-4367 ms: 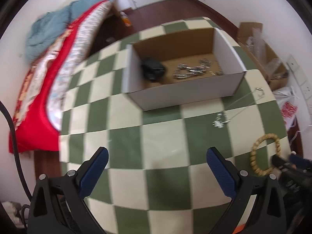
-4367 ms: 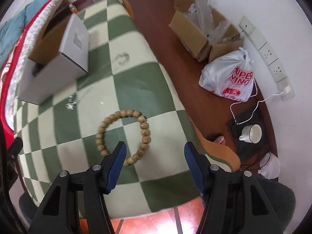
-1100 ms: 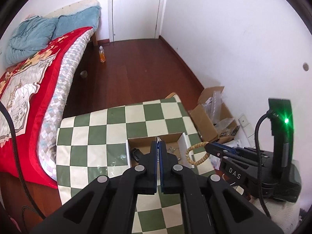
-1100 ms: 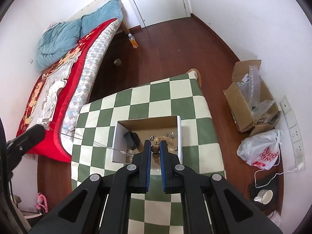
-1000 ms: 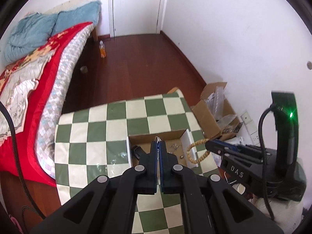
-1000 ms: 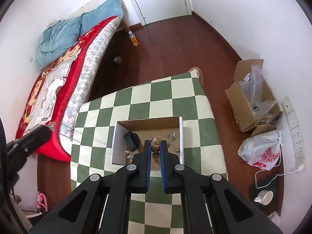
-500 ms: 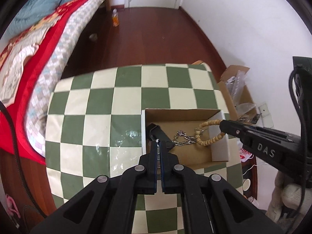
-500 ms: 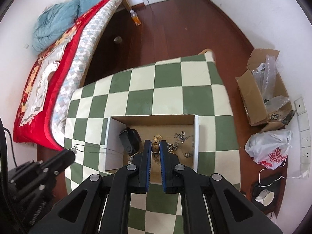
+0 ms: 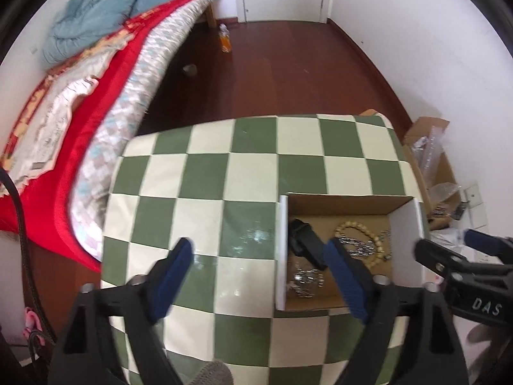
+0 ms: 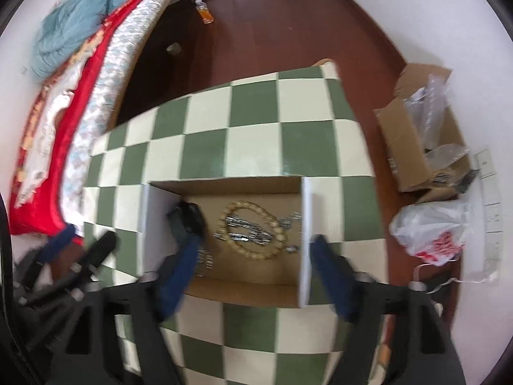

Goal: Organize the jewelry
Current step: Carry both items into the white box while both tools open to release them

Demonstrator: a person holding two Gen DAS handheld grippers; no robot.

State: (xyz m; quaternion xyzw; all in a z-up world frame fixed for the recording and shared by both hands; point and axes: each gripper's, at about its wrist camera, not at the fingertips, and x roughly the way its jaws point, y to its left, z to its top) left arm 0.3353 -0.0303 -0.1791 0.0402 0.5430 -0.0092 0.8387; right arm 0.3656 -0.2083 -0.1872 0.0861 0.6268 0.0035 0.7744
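Note:
An open white cardboard box (image 10: 305, 224) stands on the green and cream checked table (image 10: 256, 128). Inside lie a wooden bead bracelet (image 10: 250, 231), silver chains (image 10: 247, 229) and a black object (image 10: 189, 215). The box (image 9: 405, 224), bracelet (image 9: 356, 234), a silver necklace (image 9: 304, 280) and the black object (image 9: 303, 240) also show in the left wrist view. My left gripper (image 9: 259, 276) is open and empty above the table beside the box. My right gripper (image 10: 253, 269) is open and empty above the box, and it appears in the left wrist view (image 9: 449, 250).
A bed with a red cover (image 9: 80, 102) and blue quilt (image 9: 112, 9) lies left. An orange bottle (image 9: 225, 39) stands on the wooden floor. A brown cardboard box (image 10: 416, 122) and a white plastic bag (image 10: 433, 231) sit on the floor right of the table.
Both grippers have opened and come down closer to the table. The bead bracelet and the thin necklace have dropped from them and now lie in the box.

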